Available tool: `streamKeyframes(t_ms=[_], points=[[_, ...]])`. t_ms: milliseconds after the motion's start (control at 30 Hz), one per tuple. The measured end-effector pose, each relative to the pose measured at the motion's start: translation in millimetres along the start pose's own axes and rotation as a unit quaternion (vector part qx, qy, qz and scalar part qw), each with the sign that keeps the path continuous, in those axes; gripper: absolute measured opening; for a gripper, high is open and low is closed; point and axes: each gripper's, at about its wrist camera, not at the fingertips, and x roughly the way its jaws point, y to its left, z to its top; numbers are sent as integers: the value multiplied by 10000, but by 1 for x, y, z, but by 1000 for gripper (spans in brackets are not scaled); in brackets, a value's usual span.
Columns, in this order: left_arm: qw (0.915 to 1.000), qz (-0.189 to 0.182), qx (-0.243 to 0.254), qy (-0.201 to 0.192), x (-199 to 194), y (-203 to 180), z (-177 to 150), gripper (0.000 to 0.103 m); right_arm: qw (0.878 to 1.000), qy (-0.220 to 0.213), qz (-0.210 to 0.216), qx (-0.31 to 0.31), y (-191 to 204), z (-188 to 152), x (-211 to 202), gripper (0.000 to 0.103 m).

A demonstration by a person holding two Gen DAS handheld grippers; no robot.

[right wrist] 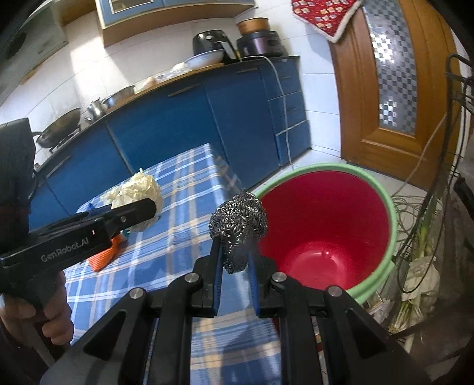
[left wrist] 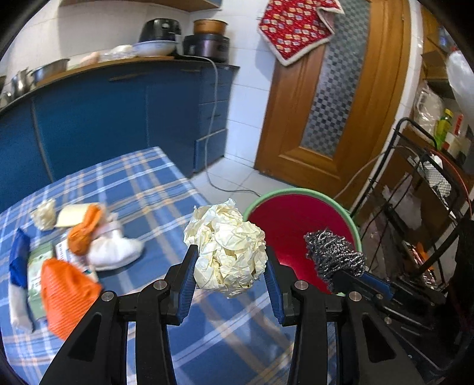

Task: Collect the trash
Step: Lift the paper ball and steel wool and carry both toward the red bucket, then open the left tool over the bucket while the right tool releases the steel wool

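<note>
Left wrist view: left gripper (left wrist: 231, 263) clamped on paper ball (left wrist: 226, 248), over tablecloth (left wrist: 154, 189) edge beside red bucket (left wrist: 296, 222). Right gripper (right wrist: 235, 251) pinching steel scourer (right wrist: 238, 220), nearly closed, near bucket rim. Carry step underway, seemingly. Next: bring both over bucket mouth, then release. More trash left on table.

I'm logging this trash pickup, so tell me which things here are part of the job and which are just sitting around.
Part of the job:
- crumpled cream paper ball, held in left gripper
- grey steel-wool scouring pad, held in right gripper
- red plastic bin with green rim
- orange and white wrappers on the blue checked tablecloth

Just lying about:
- black air fryer
- red patterned cloth on the door
- steel pots
</note>
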Motion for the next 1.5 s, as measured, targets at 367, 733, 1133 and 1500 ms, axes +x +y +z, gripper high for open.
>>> streamKeyframes(t_ms=[367,733,1133,1500], points=[[9987,-231,316,324,43,-33,10,44,9994,51,-271,228,-25,1,9,18],[9967,-293,448,615,75,-46,11,44,9979,206,-443,417,-43,-2,22,18],[9949,-385,485,795,97,-57,13,47,9960,344,-581,585,-57,-6,32,19],[9965,-230,362,724,96,-51,15,63,9951,354,-582,719,-63,-5,35,30]])
